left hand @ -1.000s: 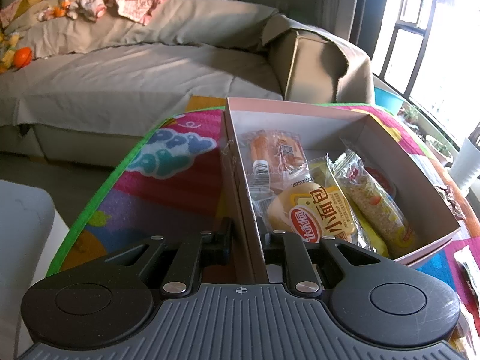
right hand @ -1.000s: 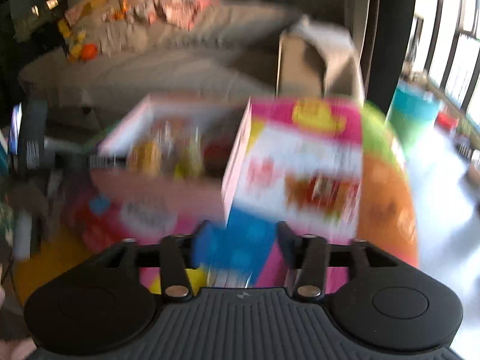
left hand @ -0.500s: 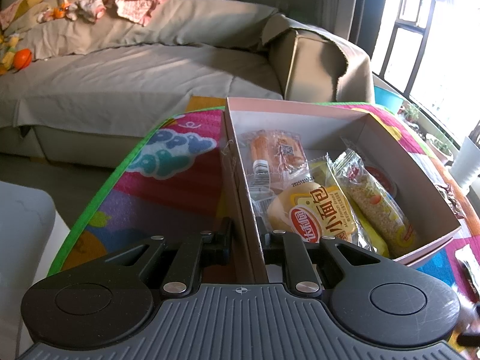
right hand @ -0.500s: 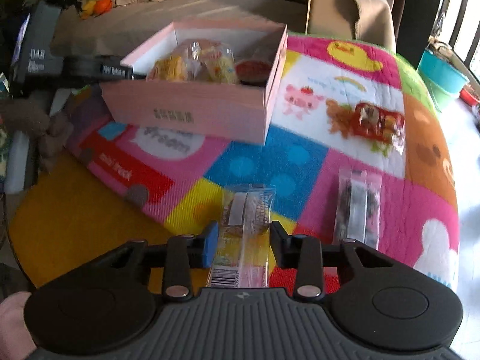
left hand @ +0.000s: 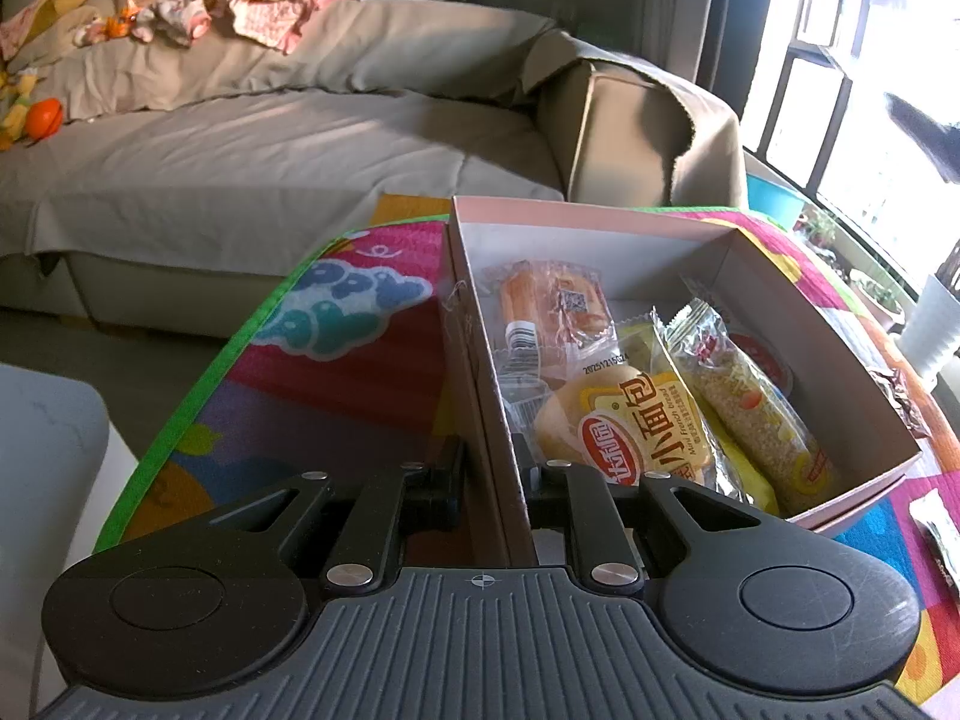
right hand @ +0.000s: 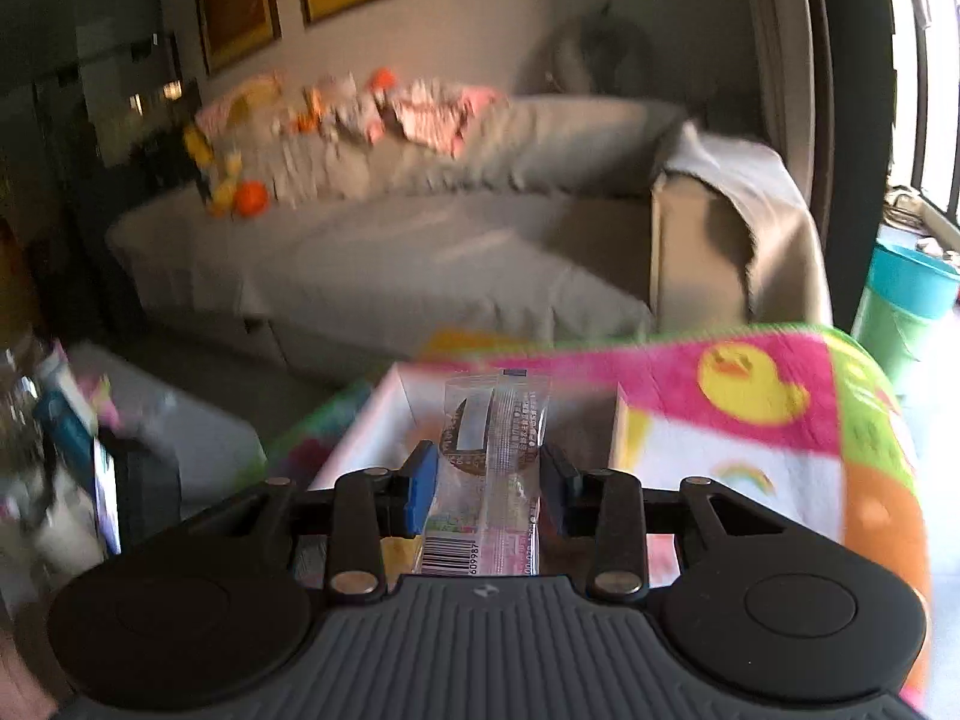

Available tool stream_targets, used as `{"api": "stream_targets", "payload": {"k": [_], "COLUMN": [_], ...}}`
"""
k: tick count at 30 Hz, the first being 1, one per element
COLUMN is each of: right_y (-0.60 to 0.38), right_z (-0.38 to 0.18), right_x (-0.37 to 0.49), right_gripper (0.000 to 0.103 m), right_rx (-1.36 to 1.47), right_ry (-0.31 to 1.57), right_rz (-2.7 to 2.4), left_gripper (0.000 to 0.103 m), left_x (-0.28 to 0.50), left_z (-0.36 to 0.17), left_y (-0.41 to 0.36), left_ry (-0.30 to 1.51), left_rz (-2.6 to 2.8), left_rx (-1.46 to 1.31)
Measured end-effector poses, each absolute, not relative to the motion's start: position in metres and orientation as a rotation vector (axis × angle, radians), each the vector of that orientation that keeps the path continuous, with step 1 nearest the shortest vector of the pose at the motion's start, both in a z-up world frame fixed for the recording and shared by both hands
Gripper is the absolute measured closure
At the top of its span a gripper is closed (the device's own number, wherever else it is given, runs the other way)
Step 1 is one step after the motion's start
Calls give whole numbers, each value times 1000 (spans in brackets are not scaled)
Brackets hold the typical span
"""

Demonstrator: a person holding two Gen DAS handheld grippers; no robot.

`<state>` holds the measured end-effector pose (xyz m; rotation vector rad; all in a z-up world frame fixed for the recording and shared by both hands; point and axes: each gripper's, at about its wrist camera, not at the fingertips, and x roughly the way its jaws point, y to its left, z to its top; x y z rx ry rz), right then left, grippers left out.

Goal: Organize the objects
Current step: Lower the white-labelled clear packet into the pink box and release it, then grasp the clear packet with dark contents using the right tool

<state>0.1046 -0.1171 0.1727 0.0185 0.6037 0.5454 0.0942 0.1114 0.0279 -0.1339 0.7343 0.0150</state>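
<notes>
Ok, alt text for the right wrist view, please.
The right gripper holds a clear-wrapped snack packet between its fingers, lifted in front of the pink box on a colourful cartoon mat. A grey sofa sits blurred behind.

Window (left hand: 870,90) glare at right, fisheye edges, right view motion-blurred

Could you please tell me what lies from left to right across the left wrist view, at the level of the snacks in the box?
Colourful mat → box wall → small bread pack → grain bar.
</notes>
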Motion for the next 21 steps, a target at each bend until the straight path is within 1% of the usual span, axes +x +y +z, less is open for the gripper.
{"api": "stream_targets", "payload": {"k": [1,2,3,5,8,15,21], "right_y": [-111,-105,-98,-91,-94,-148,-205], "right_z": [174,175,174,169,157,129,99], "right_x": [114,124,134,149,154,125,93], "right_gripper": [66,62,61,61,55,39,32], "right_rx": [42,55,65,79,88,10,-14], "right_ry": [576,562,563,596,639,656,718], "right_rz": [545,549,548,539,524,378,234], "left_gripper": [86,86,86,86,85,85,86], "left_x": [94,94,94,94,94,94,95], "left_z": [28,28,28,28,28,29,29], "left_y": [111,111,111,111,111,111,111], "left_ry": [734,735,734,734,733,731,732], "left_rz": [15,15,14,15,14,13,14], "left_rx": [-134,-133,-134,-134,-137,-142,-142]}}
